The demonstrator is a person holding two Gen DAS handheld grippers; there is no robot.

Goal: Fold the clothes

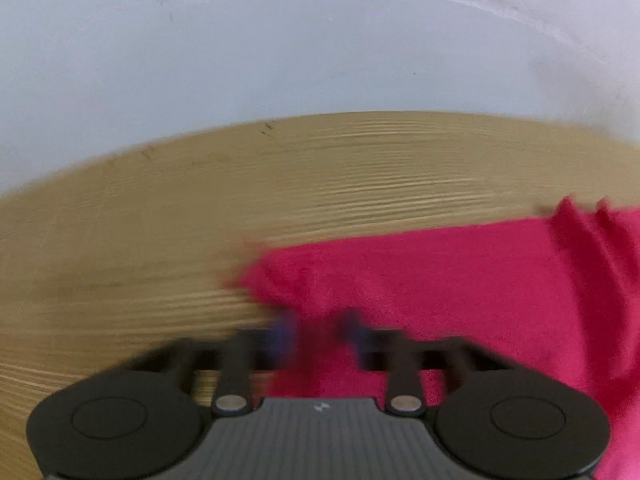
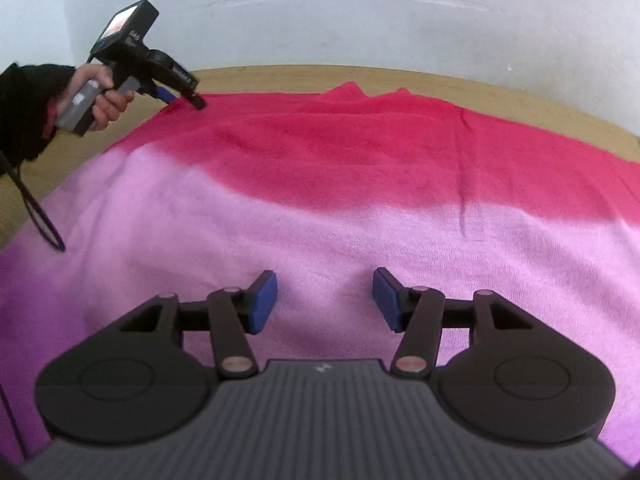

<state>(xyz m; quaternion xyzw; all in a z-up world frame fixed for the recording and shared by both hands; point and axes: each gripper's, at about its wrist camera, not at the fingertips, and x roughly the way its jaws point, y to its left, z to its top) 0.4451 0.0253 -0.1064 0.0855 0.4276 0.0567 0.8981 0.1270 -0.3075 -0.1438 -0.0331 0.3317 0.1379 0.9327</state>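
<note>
Left gripper (image 2: 196, 101) clamped on far-left corner of the garment (image 2: 320, 200); right gripper (image 2: 325, 300) released, jaws spread above the pink hem directly beneath. Cloth spreads flat on the table (image 1: 160, 220), long axis left-right

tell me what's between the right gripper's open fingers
Only the pink part of the cloth lies under the right gripper, not pinched, as the right wrist view shows.

Wooden table (image 2: 500, 92), light grain, sitting against white wall (image 2: 360, 20); pink-and-red cloth (image 2: 320, 184) lying spread flat, covering most of it.
</note>
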